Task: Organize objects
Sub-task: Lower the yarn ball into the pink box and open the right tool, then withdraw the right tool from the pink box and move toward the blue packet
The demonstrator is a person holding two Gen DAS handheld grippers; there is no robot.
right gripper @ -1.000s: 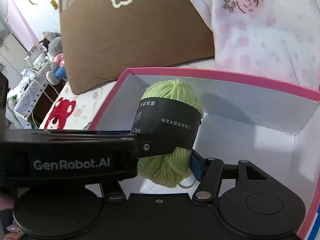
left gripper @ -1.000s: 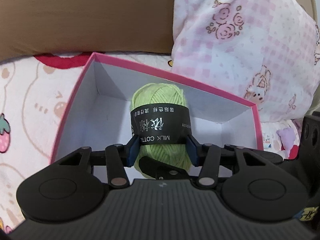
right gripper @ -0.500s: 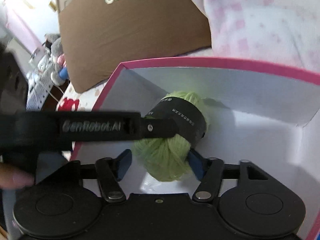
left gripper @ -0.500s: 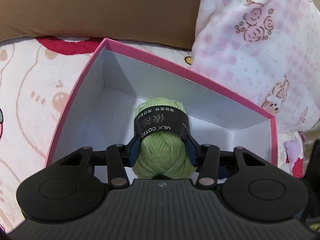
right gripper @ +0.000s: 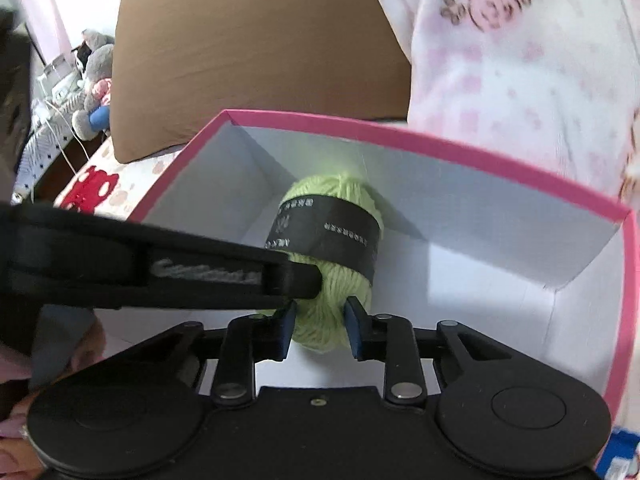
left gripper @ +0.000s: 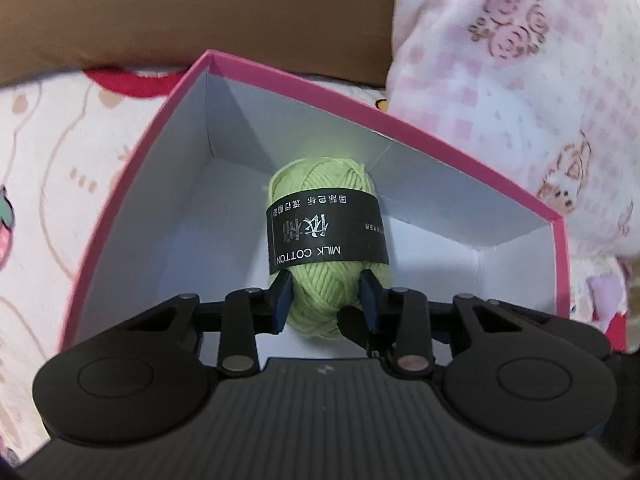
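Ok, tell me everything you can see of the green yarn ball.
The green yarn ball is a small skein of soft, light-green wound yarn with a black paper band around its middle, printed "MILK COTTON" and some Chinese characters, seen upside down in the left wrist view. It sits inside the pink box, near the white far wall. Both grippers pinch its near end: the left gripper, still closing on it, and the right gripper, shut on it.
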